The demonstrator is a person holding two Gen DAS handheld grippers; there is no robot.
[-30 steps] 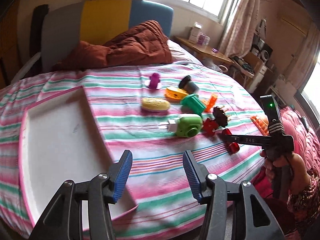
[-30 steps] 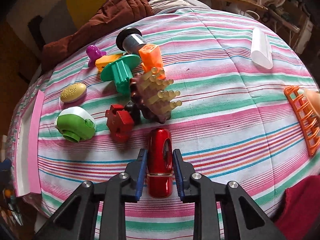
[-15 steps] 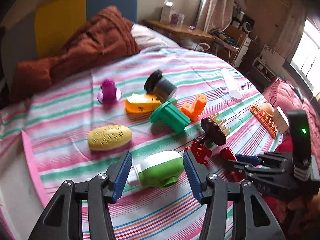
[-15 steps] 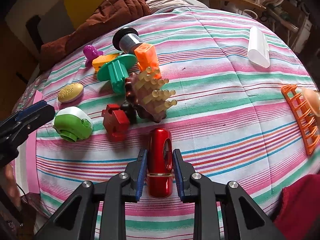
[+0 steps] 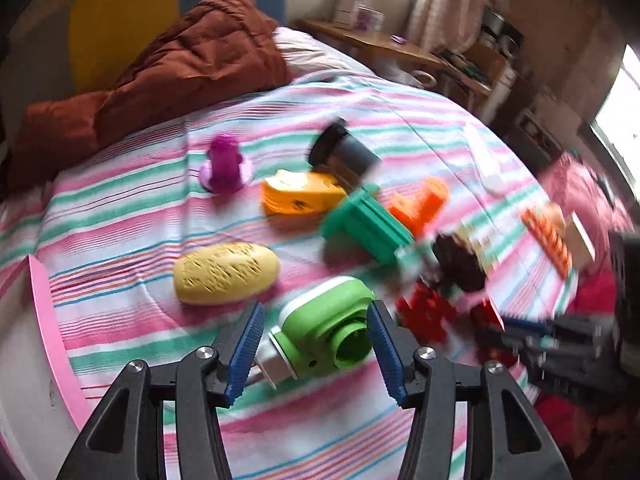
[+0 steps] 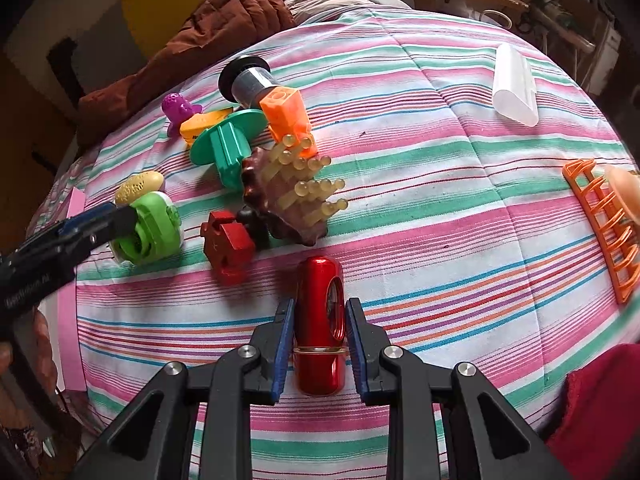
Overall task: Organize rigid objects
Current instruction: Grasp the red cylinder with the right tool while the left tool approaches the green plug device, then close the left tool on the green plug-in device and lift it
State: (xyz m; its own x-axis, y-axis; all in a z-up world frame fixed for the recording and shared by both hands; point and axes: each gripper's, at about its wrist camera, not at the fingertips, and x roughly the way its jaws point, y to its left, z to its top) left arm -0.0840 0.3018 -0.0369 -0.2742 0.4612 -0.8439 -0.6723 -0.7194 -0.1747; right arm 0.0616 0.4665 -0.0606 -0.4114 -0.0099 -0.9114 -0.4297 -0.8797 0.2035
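1. Tray rim, pink, runs along the far left edge of the bed, with the white tray floor beyond it.
2. Next comes a yellow oval toy lying flat on the striped sheet, its long axis running left to right.
3. My left gripper is spread wide around the green-and-white toy. The toy lies on its side on the bed between the blue pads. Its long axis is slanted across the jaws, with the white end by the left pad and the round green mouth facing down-right toward the right pad. From this blurred view I can't see either pad pressing on it.
4. Just right of it sits a red block, with a brown spiky piece touching behind it.
5. My right gripper is pinching the red cylinder. The cylinder lies on the sheet with its long axis straight along the fingers and its rounded end pointing away toward the brown piece.
6. Far right, an orange rack rests at the bed's edge, well apart from the rest.
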